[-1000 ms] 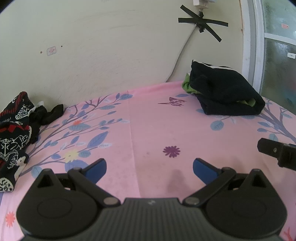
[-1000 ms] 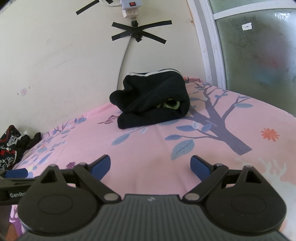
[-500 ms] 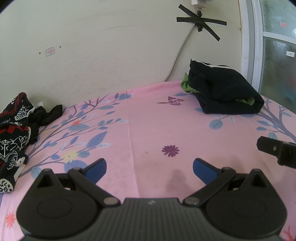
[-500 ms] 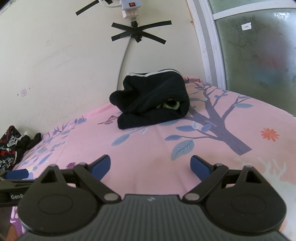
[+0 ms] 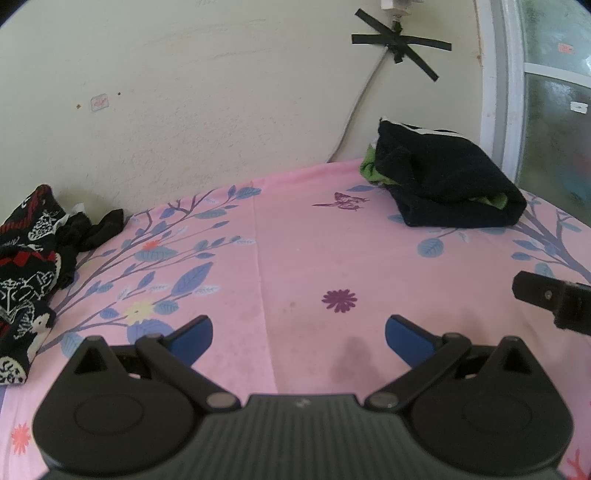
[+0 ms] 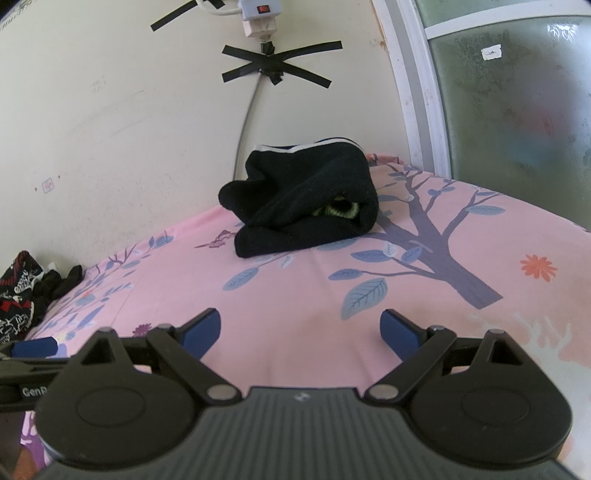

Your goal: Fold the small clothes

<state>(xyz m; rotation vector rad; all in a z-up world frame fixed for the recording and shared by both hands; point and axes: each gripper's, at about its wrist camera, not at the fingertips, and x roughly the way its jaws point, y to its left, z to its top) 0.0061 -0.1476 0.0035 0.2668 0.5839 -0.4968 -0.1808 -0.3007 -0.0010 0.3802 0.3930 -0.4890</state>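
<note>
Pink sheet [image 5: 295, 229]; only right wrist view shows the switched plug [image 6: 258, 16]

Folded black garment [image 6: 306, 199] sits at the far end of the bed by the wall, bit of lime green poking out of the fold and a white stripe along the top edge. On the left, a crumpled black-red-white patterned pile [image 5: 27, 258] lies unfolded.

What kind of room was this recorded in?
Probably a bedroom at home: a pink floral sheet covers a soft surface against a painted wall, folded dark clothes lie on it, and a frosted window stands beside it.
</note>
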